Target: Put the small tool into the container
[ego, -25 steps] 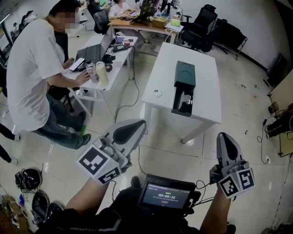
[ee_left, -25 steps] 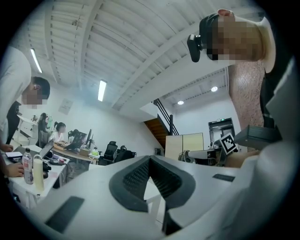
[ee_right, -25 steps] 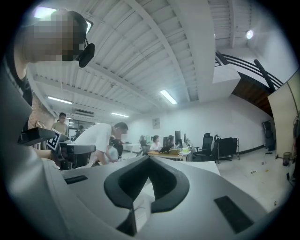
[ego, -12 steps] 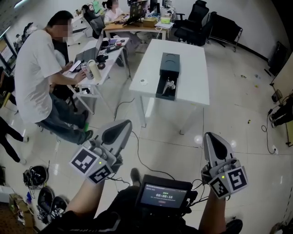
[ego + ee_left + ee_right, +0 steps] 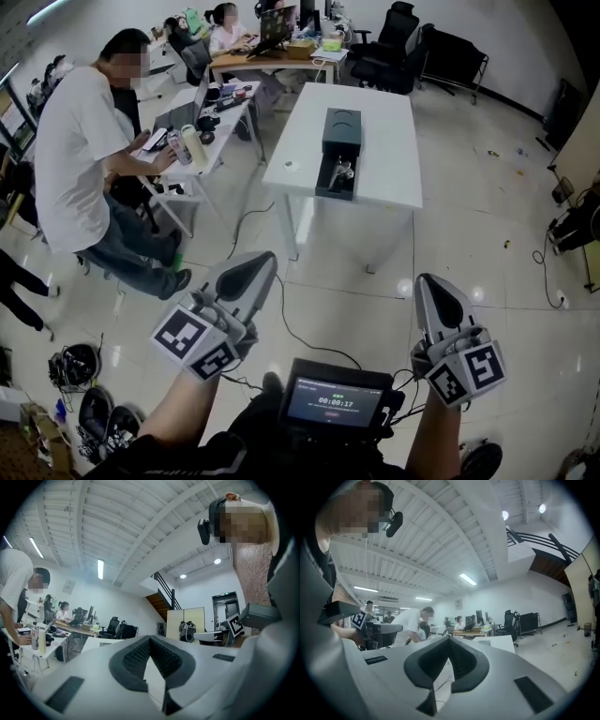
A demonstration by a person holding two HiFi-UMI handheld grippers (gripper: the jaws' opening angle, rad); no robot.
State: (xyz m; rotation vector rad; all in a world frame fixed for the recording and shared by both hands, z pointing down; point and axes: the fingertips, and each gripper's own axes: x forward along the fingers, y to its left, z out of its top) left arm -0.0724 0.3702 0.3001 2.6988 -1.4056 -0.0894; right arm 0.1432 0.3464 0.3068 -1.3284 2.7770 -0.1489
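A dark box-shaped container (image 5: pixel 339 131) lies on the white table (image 5: pixel 384 178) far ahead of me. Its near part is an open tray with a small shiny metal tool (image 5: pixel 341 172) in it. My left gripper (image 5: pixel 246 274) hangs low at the lower left over the floor, shut and holding nothing. My right gripper (image 5: pixel 439 298) hangs at the lower right, also shut and holding nothing. Both are well short of the table. In the left gripper view the jaws of the left gripper (image 5: pixel 150 639) meet, and so do those of the right gripper (image 5: pixel 449 639) in the right gripper view.
A small white round thing (image 5: pixel 292 166) lies on the table's left side. A person in a white shirt (image 5: pixel 70 150) stands at a cluttered desk (image 5: pixel 202 141) on the left. Cables (image 5: pixel 281 309) run over the tiled floor. Black chairs (image 5: pixel 394 47) stand behind.
The view has swung, so the table with the container now sits higher and further left in the head view. Both grippers have stayed shut and low, shifting only slightly.
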